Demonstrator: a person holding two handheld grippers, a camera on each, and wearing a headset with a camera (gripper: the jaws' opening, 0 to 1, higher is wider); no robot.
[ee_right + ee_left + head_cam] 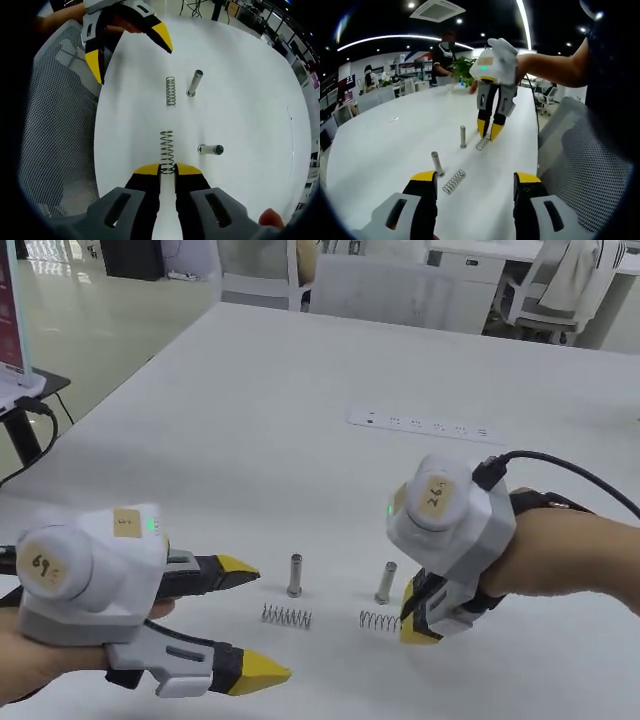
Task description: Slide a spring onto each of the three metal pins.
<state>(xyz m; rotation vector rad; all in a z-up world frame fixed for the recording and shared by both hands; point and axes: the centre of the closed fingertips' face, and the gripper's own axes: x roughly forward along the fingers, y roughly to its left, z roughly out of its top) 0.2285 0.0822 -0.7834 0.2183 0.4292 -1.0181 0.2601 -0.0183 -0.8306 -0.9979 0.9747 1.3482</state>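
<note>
Two short metal pins point(295, 575) point(386, 582) stand upright on the white table point(300, 420). A spring point(287, 616) lies flat in front of the left pin. My right gripper point(420, 618) points down at the table, shut on the end of a second spring point(379, 621) beside the right pin. In the right gripper view that spring point(167, 147) runs out from between the yellow tips of the right gripper point(168, 169), with a pin point(210, 149) just to its right. My left gripper point(255, 620) hovers open at the lower left, holding nothing; the free spring point(454, 181) lies ahead of the left gripper point(475, 177).
A white power strip point(425, 424) lies farther back on the table. A mesh-backed chair point(580, 150) stands at the near table edge. A person point(445, 55) stands beyond the far end. Office chairs point(560, 285) are behind the table.
</note>
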